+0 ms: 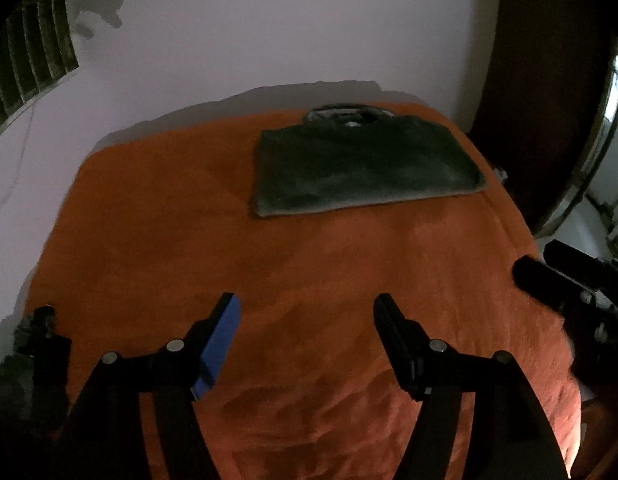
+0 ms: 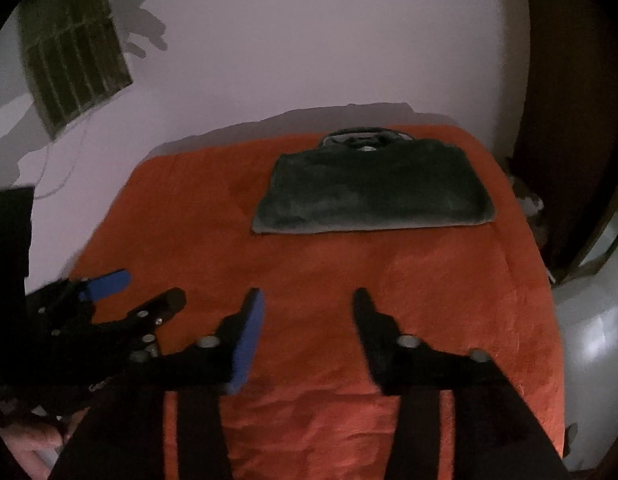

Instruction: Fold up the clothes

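Observation:
A dark green garment [image 1: 365, 164] [image 2: 373, 192] lies folded into a flat rectangle at the far side of an orange blanket [image 1: 269, 264] [image 2: 309, 256], its collar toward the wall. In the left wrist view my left gripper [image 1: 307, 304] hangs open over bare blanket, well short of the garment, with nothing between its fingers. In the right wrist view my right gripper [image 2: 309, 294] is also open and empty over the near blanket. The left gripper [image 2: 145, 290] shows at the left of that view, open. The right gripper [image 1: 539, 258] shows at the right edge of the left wrist view.
A white wall [image 1: 269, 32] rises behind the blanket, with a barred vent [image 2: 77, 52] at upper left. A dark door [image 1: 541, 80] stands to the right. A pale rounded object [image 2: 593, 340] sits beside the blanket's right edge. A black box [image 2: 9, 240] is at the left.

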